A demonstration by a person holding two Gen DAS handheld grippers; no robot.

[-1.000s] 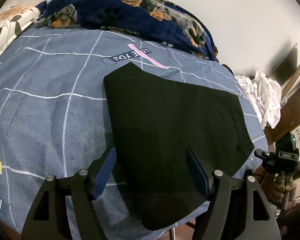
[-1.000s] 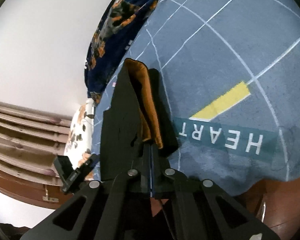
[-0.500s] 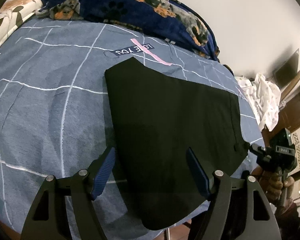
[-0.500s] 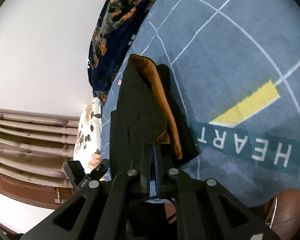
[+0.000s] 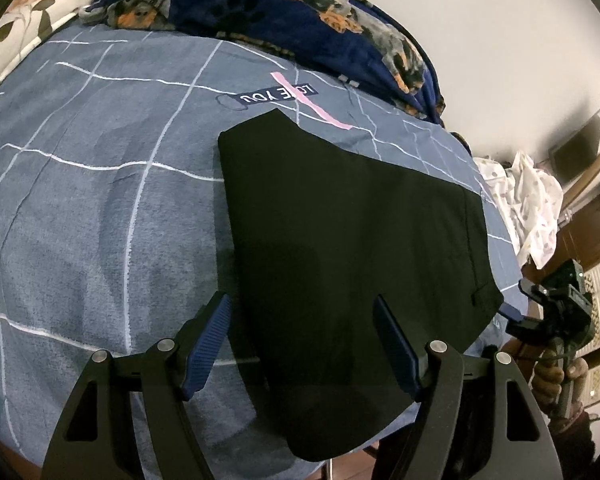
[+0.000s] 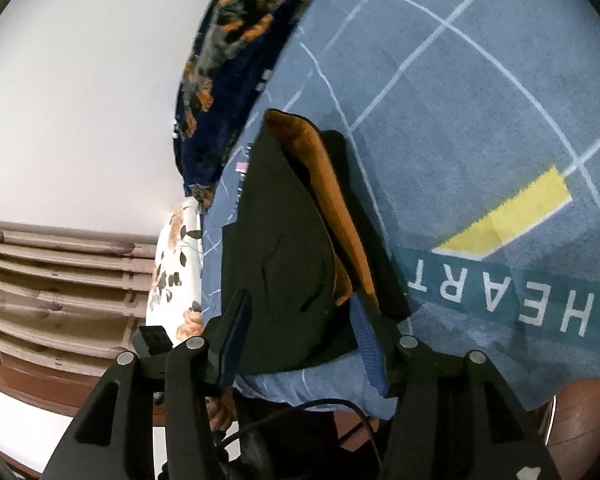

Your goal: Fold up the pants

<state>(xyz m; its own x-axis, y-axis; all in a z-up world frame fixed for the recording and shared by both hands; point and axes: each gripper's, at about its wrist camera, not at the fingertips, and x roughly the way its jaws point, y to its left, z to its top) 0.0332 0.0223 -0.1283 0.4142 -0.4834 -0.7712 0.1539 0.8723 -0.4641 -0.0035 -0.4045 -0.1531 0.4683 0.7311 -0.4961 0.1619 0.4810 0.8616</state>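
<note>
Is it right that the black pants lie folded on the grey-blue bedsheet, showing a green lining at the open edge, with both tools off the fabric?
Not quite: the lining is orange-brown, not green, as the right wrist view shows. The rest stands: the black pants lie folded on the grey-blue bedsheet, and neither the left tool nor the right tool, whose jaws are opening, grips the fabric.

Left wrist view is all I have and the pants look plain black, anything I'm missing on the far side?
Observer: Yes. The right wrist view shows an orange lining along the pants' open edge.
Operator: Is the right gripper pinching them?
Observer: No, the right gripper is opening; cloth lies between its fingers, unpressed.
Operator: Anything printed near there?
Observer: The word HEART on the bedsheet, beside a yellow patch.
</note>
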